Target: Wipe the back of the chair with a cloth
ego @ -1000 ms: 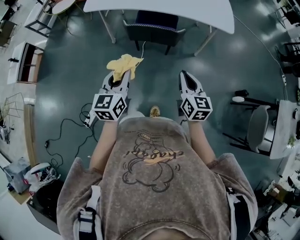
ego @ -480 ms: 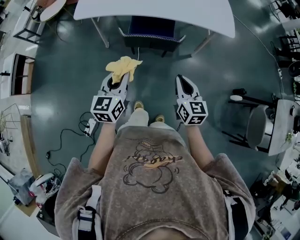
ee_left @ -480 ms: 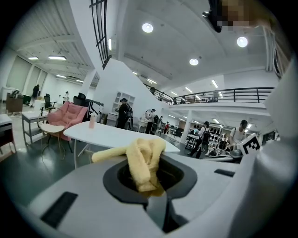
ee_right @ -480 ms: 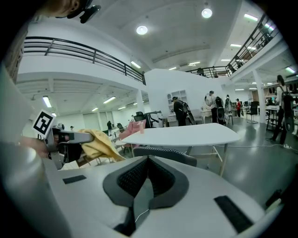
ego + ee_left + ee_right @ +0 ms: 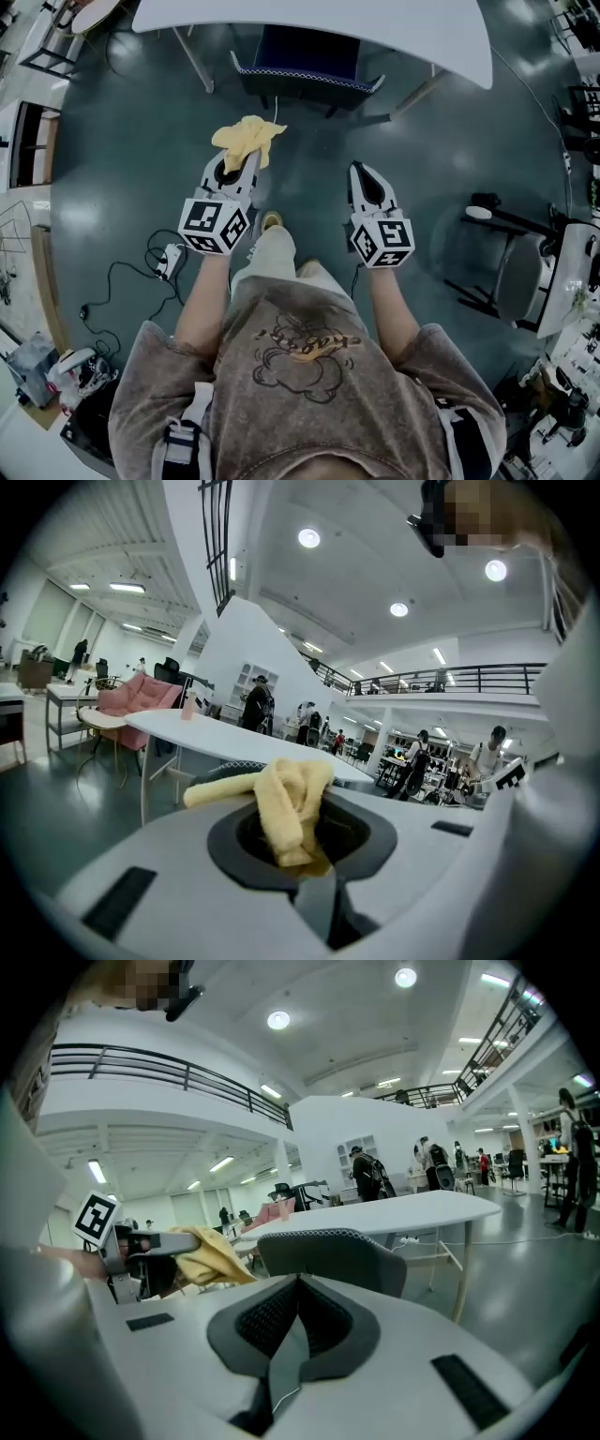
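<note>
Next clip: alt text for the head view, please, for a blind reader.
Seen from above, a person holds the left tongs shut on a crumpled yellow cloth and the right tongs shut and empty. Ahead, apart from both, a dark blue chair stands tucked under a white curved table.

Bare floor [image 5: 309, 150] runs clear from the left gripper [image 5: 247, 157] with its cloth [image 5: 246, 137] and the right gripper [image 5: 357, 169] to the chair [image 5: 305, 66] back. The table [image 5: 394, 28] top overhangs the seat, and slanted table legs [image 5: 194, 61] flank it.
</note>
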The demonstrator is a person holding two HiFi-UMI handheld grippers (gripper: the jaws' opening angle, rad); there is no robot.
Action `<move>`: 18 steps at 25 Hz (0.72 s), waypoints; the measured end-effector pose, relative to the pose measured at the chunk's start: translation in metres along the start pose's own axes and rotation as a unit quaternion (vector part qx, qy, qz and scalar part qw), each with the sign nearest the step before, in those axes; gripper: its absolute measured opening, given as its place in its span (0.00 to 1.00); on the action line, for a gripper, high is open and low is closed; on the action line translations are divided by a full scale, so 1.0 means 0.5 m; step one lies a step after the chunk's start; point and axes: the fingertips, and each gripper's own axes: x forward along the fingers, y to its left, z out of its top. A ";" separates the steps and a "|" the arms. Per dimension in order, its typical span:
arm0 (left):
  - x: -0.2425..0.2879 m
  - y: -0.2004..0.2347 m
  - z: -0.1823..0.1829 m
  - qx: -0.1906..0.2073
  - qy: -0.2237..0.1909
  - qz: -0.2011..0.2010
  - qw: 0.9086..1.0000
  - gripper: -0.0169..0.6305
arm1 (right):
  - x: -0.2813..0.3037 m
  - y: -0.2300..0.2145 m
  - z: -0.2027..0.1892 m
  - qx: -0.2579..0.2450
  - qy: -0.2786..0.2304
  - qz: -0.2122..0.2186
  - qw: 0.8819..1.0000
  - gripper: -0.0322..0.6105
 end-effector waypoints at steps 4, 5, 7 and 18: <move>0.045 0.029 -0.065 -0.020 -0.026 -0.010 0.999 0.13 | 0.053 -0.055 -0.083 0.026 -0.019 0.003 0.999 0.09; 0.056 0.039 -0.081 -0.018 -0.033 -0.011 0.999 0.13 | 0.069 -0.067 -0.104 0.027 -0.025 0.006 0.999 0.09; 0.081 0.056 -0.120 -0.007 -0.041 -0.014 0.999 0.13 | 0.098 -0.090 -0.147 0.020 -0.036 0.007 0.999 0.09; 0.185 0.147 -0.381 0.038 -0.081 -0.029 0.996 0.13 | 0.244 -0.157 -0.430 -0.008 -0.075 0.031 0.997 0.09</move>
